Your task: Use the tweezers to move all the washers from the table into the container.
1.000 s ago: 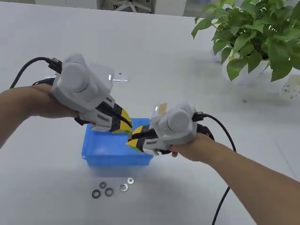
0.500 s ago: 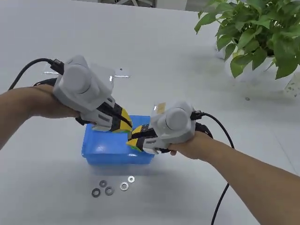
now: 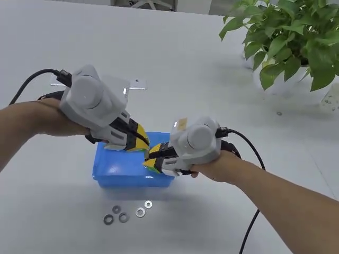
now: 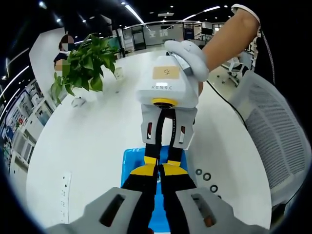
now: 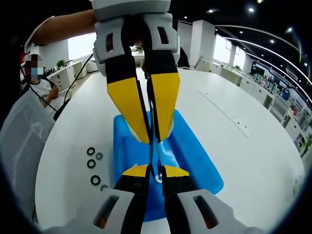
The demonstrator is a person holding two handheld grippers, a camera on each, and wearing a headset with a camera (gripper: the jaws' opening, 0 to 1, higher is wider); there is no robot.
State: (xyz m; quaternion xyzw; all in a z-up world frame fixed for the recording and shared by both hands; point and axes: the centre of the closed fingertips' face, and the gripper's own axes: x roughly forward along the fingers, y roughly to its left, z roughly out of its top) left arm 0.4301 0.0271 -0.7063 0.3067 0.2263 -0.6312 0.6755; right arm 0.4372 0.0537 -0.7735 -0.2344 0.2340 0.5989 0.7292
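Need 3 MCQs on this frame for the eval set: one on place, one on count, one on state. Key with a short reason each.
1. Where do the loose washers lie relative to the blue container?
A. inside it
B. on the table beside it, on the person's side
C. stacked on its rim

2. How many washers lie on the table?
A. three
B. eight
C. five

3. How do the jaws of the left tool stand?
A. closed in on the thin tweezers
B. wide open
C. clamped on the container's wall

Key:
1 B: the head view shows the rings on bare table just in front of the container.
2 C: five separate rings can be counted in the head view and again in the right gripper view.
3 A: the right gripper view shows its yellow jaws tight on either side of the metal strip.
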